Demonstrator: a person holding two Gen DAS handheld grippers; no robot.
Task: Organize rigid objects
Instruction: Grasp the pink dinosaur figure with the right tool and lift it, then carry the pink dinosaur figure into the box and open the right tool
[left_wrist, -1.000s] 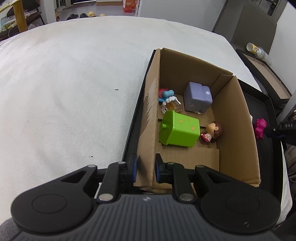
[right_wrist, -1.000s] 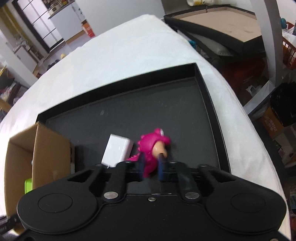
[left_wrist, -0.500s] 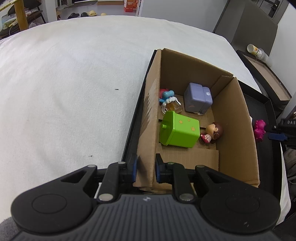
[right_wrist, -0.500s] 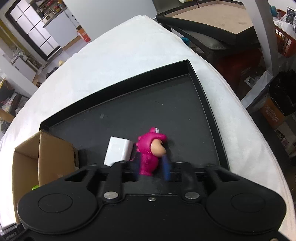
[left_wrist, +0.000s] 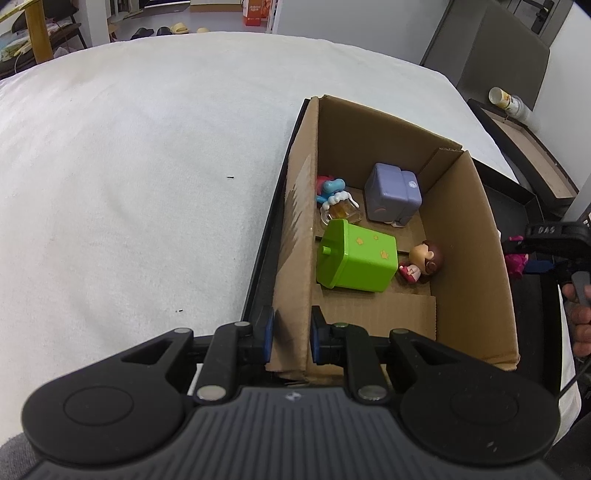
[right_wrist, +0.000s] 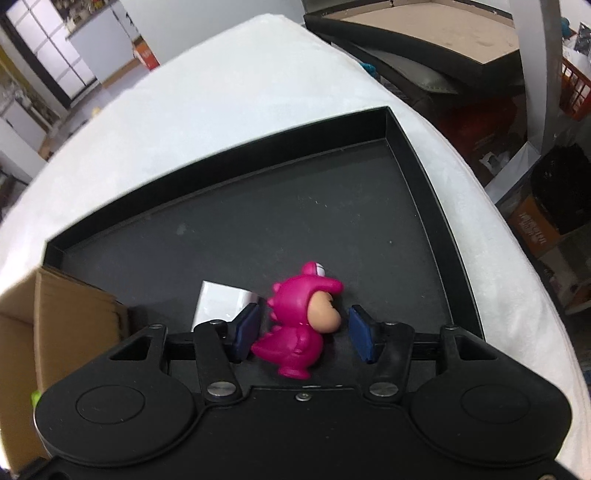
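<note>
Spread wider than a second ago, the right gripper (right_wrist: 303, 332) fingers have just been opening around the pink figurine (right_wrist: 295, 326), unpinched at lower centre on the black tray (right_wrist: 424, 177), where it could topple if nudged, while the cardboard box (left_wrist: 295, 229) wall is kept pinched by the left gripper (left_wrist: 290, 339).

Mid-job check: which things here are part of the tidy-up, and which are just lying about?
In play: pink dinosuit figure between the open right gripper, white block, black tray, cardboard box pinched by the left gripper.

Lying about: paper cup, shoes.
</note>
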